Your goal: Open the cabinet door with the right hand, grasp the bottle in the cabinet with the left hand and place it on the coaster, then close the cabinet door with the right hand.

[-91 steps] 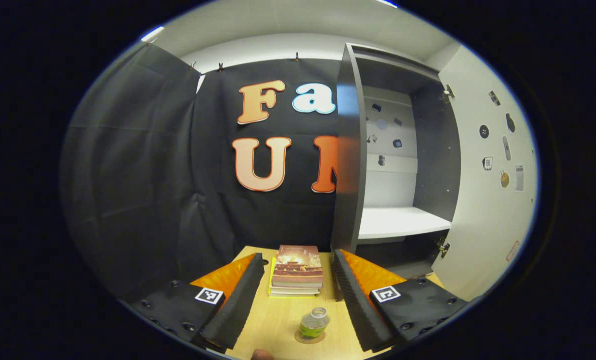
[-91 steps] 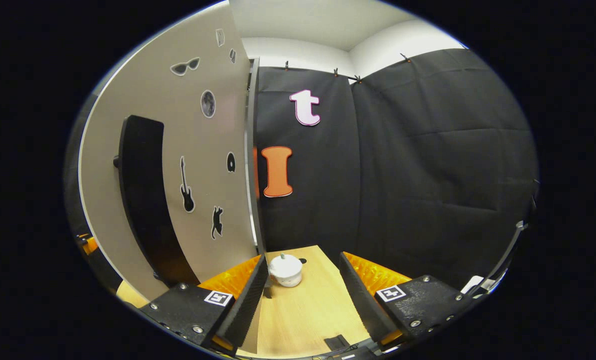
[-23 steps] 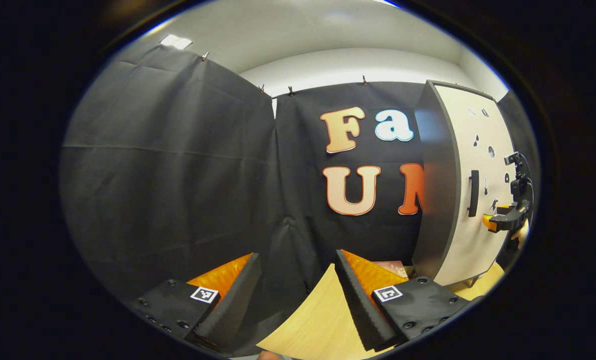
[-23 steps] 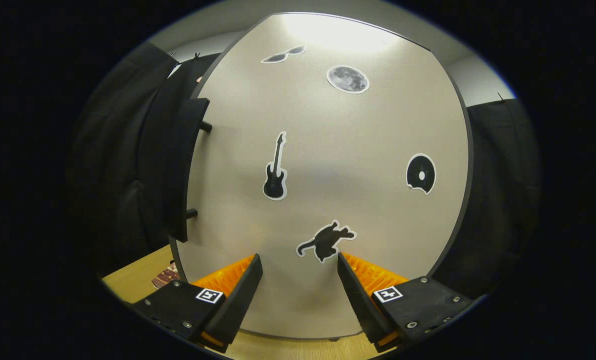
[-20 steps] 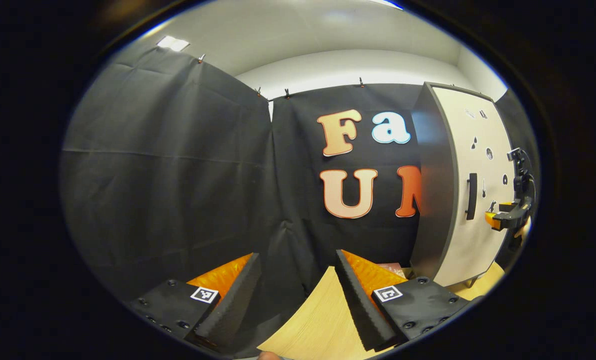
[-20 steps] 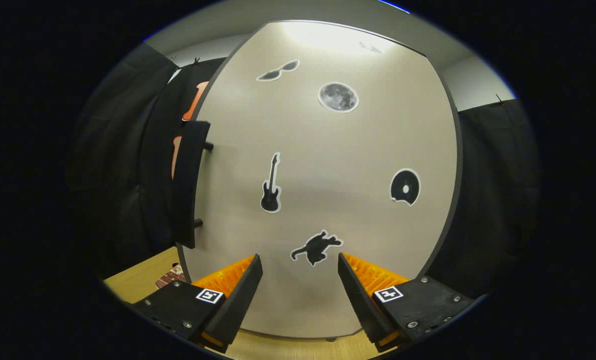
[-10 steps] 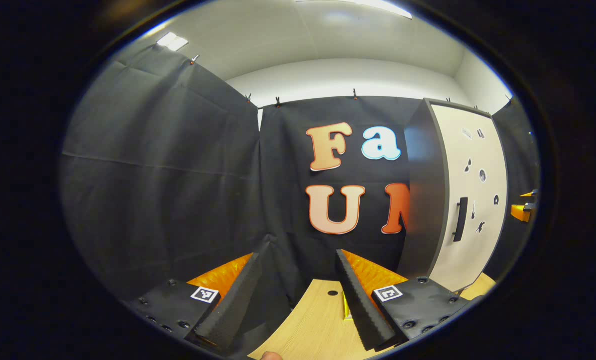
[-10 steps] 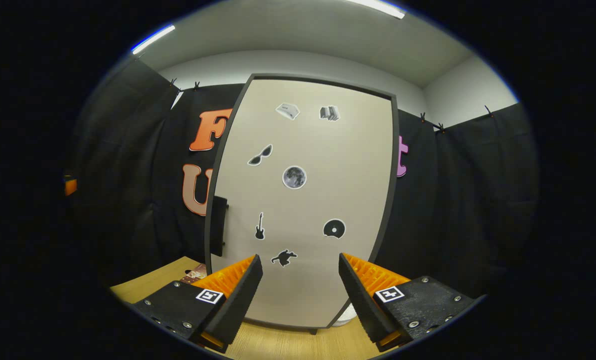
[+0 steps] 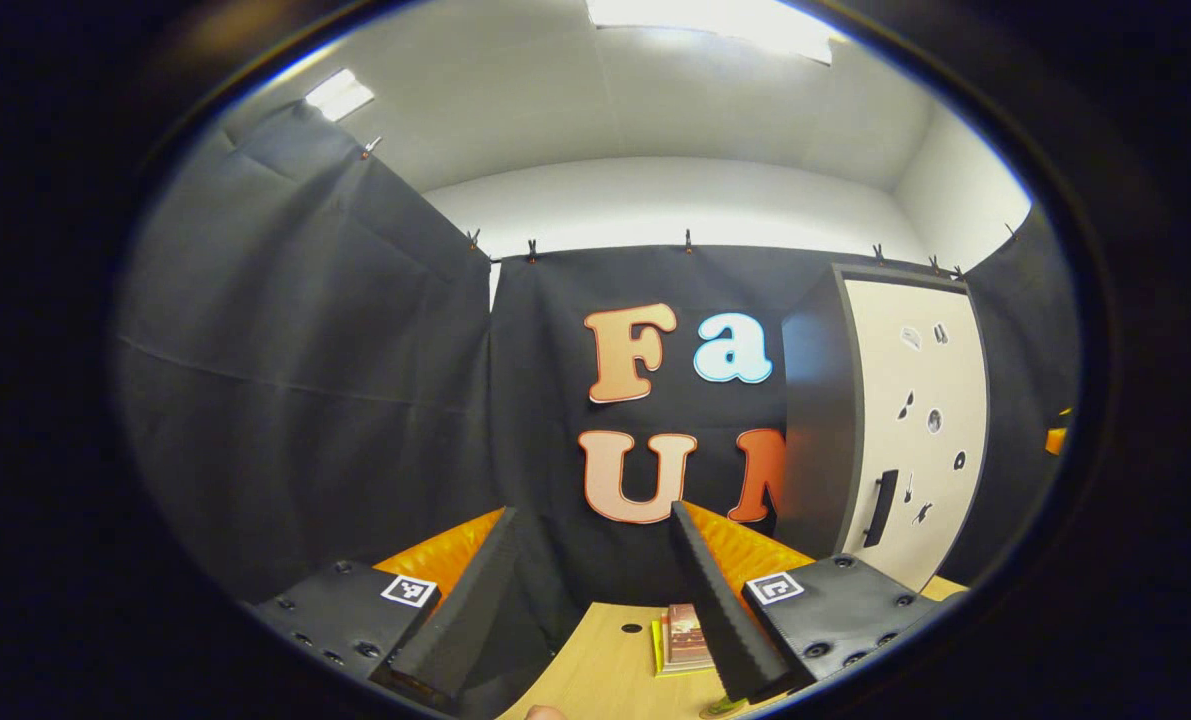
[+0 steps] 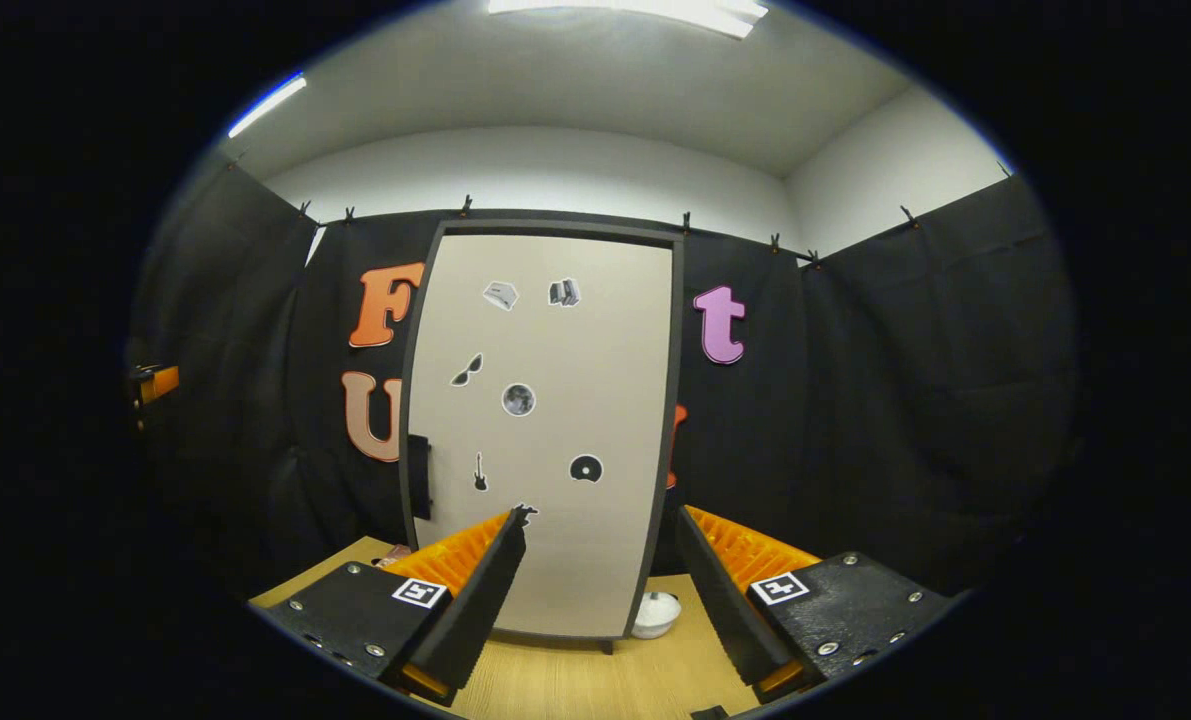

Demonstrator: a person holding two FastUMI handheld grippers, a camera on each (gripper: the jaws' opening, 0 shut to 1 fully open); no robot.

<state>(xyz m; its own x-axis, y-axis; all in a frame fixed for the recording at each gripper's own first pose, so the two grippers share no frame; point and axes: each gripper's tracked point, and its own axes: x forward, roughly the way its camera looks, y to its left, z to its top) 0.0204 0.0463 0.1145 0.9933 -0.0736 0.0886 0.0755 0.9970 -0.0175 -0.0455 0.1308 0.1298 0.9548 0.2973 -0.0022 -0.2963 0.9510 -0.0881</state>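
Pale wood shows low between both pairs of tongs, the worktop (image 10: 575, 680) on which the cabinet stands. In the right gripper view the right tongs (image 10: 600, 585) stand wide apart, holding nothing and touching nothing. Beyond them the cabinet door (image 10: 545, 440) is shut, flush in its dark frame, well apart from the fingertips. Its dark handle (image 10: 419, 477) runs upright along the door's left edge. A small white pot (image 10: 655, 614) sits on the worktop just beside the cabinet's lower right corner.

In the left gripper view the left tongs (image 9: 595, 590) are likewise spread wide and empty, raised above the worktop (image 9: 595, 670). A stack of books (image 9: 683, 640) lies on the worktop toward its back edge, partly hidden behind the right-hand finger. The cabinet (image 9: 885, 430) stands to the right of the tongs and well away from them, door closed. At the bottom edge a thin sliver of the coaster (image 9: 717, 709) peeks out below the right-hand finger; the bottle cannot be made out there.
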